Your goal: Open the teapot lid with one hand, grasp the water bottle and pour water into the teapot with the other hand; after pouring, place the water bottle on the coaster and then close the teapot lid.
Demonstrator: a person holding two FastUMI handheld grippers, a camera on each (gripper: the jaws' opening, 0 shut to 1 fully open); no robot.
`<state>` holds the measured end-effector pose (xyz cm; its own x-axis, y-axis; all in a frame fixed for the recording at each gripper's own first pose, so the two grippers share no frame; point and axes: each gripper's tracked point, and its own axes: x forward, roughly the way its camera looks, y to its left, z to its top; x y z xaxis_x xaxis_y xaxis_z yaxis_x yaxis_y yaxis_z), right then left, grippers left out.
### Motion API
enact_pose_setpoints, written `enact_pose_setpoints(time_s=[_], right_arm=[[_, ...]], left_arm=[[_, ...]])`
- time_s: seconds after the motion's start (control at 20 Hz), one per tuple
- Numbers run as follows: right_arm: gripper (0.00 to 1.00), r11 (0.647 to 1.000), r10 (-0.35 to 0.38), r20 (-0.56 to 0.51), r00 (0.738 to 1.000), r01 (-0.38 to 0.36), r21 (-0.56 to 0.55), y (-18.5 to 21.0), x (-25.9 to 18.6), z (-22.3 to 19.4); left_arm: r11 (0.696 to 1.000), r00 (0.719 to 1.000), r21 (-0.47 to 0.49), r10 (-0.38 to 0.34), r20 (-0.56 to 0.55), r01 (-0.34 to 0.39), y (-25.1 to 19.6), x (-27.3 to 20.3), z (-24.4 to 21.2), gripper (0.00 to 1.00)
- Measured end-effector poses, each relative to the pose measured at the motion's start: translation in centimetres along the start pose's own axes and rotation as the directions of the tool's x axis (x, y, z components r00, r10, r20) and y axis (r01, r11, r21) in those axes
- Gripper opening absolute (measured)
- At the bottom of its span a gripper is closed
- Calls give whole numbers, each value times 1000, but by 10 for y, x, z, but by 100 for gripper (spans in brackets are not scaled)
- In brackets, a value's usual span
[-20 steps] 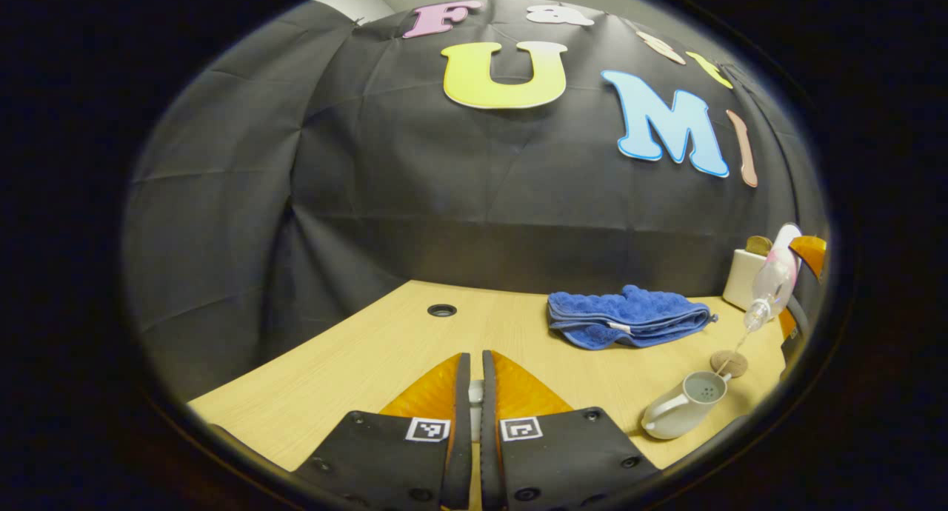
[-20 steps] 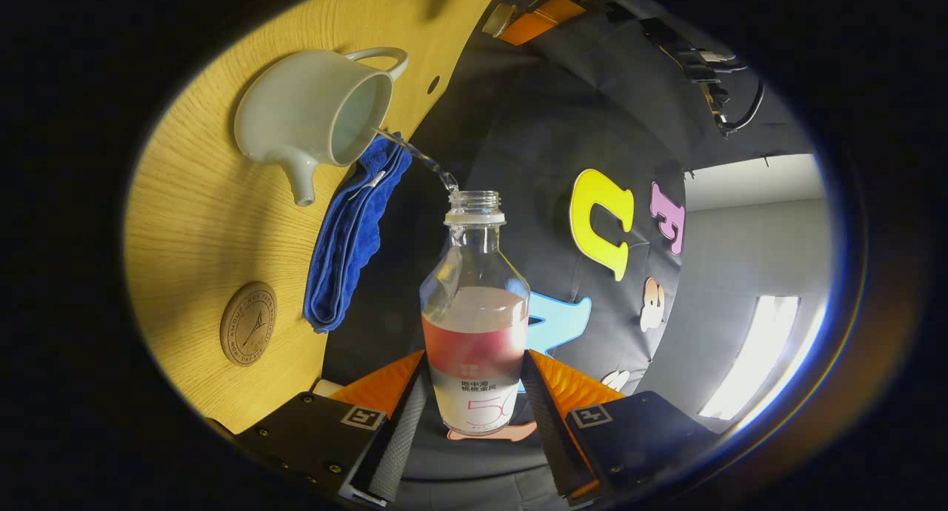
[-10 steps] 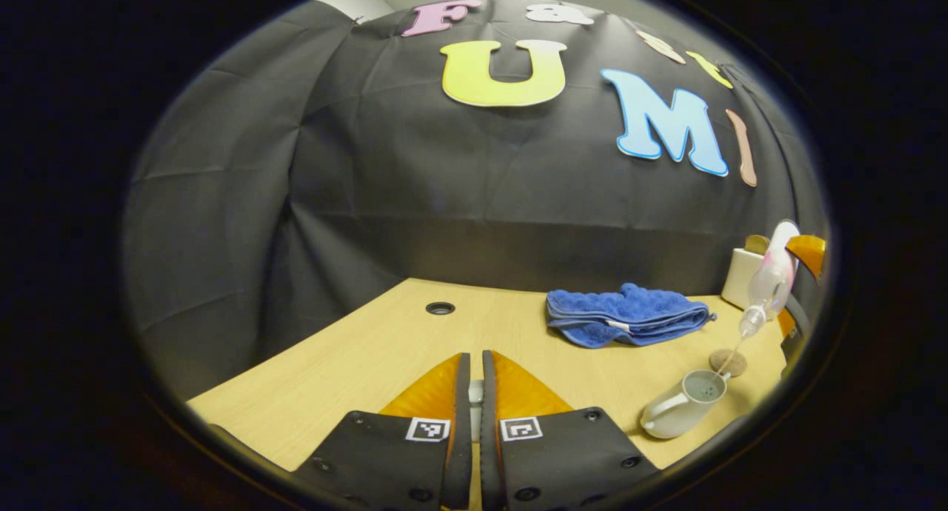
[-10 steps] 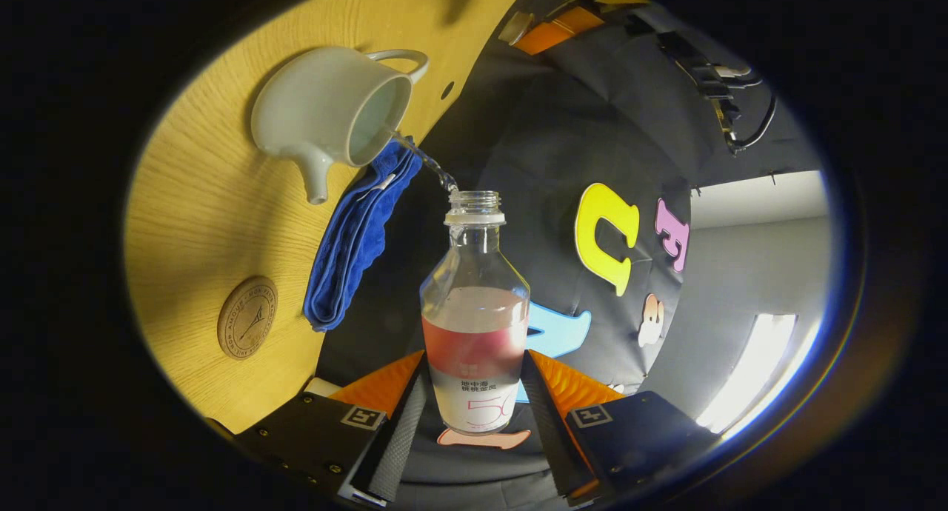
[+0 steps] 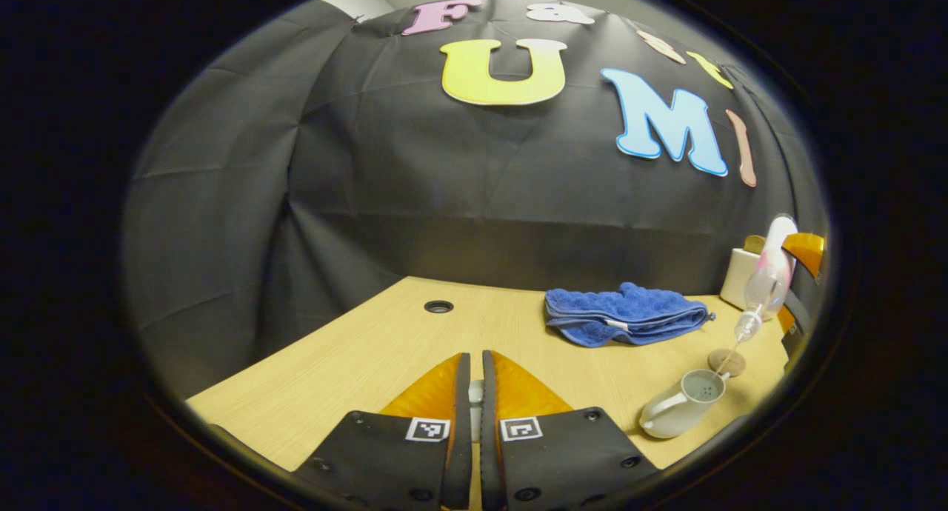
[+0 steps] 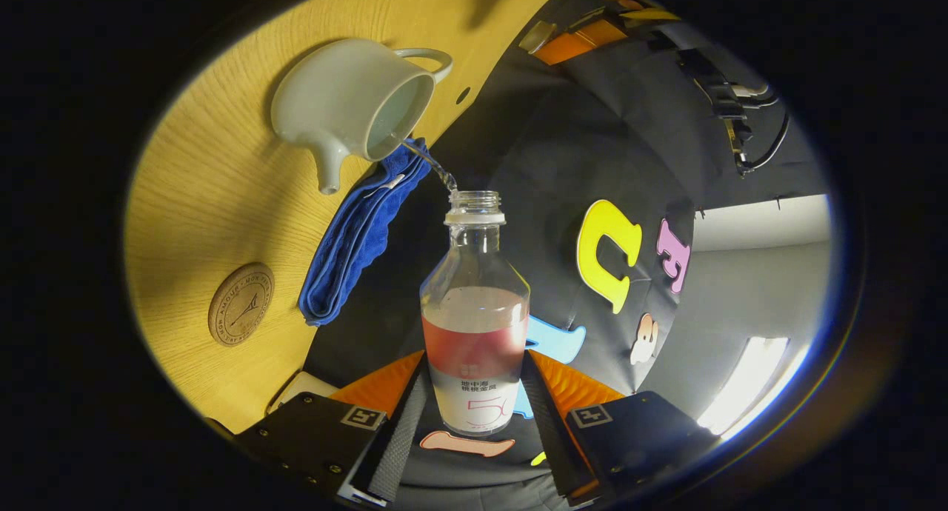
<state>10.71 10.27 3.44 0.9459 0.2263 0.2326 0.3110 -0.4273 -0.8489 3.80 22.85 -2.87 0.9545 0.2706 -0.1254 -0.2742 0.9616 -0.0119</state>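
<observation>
Water is streaming from the tilted water bottle (image 6: 475, 315), clamped in the right gripper (image 6: 474, 415), into the lidless teapot (image 6: 348, 104); the left gripper (image 5: 469, 392) is nearly closed, probably pinching the lid. Coaster (image 6: 241, 304) and lid closing remain.

The left gripper (image 5: 475, 392) hangs above the near edge of a light wooden table (image 5: 385, 348), its two fingers drawn almost together with a small pale object pinched in the narrow gap between them; what that object is cannot be told. Far to the right, a white ceramic teapot (image 5: 680, 407) stands open on the table, and a clear plastic water bottle with a pink label (image 5: 766, 278) is tipped neck-down above it, a thin stream of water (image 5: 729, 357) running into the pot. The right gripper (image 5: 800, 274) holds the bottle at the view's edge. A round cork coaster (image 5: 726, 362) lies just behind the teapot, a folded blue towel (image 5: 622, 315) farther back, and a small cream box (image 5: 742, 278) near the wall.
</observation>
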Motion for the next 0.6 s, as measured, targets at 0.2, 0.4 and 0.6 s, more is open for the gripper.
enact_pose_setpoints(time_s=[0.2, 0.4, 0.6], right_arm=[[75, 1000, -14, 14, 1000, 15, -22, -5, 0, 5], [75, 999, -1, 37, 999, 2, -40, -1, 0, 12], [75, 998, -4, 55, 998, 7, -57, 1, -3, 18]], left_arm=[[1000, 1000, -2, -4, -3, 4, -1, 0, 0, 12], [1000, 1000, -3, -7, -7, 7, -2, 0, -2, 11], [1000, 1000, -4, -10, -9, 10, -3, 0, -2, 12]])
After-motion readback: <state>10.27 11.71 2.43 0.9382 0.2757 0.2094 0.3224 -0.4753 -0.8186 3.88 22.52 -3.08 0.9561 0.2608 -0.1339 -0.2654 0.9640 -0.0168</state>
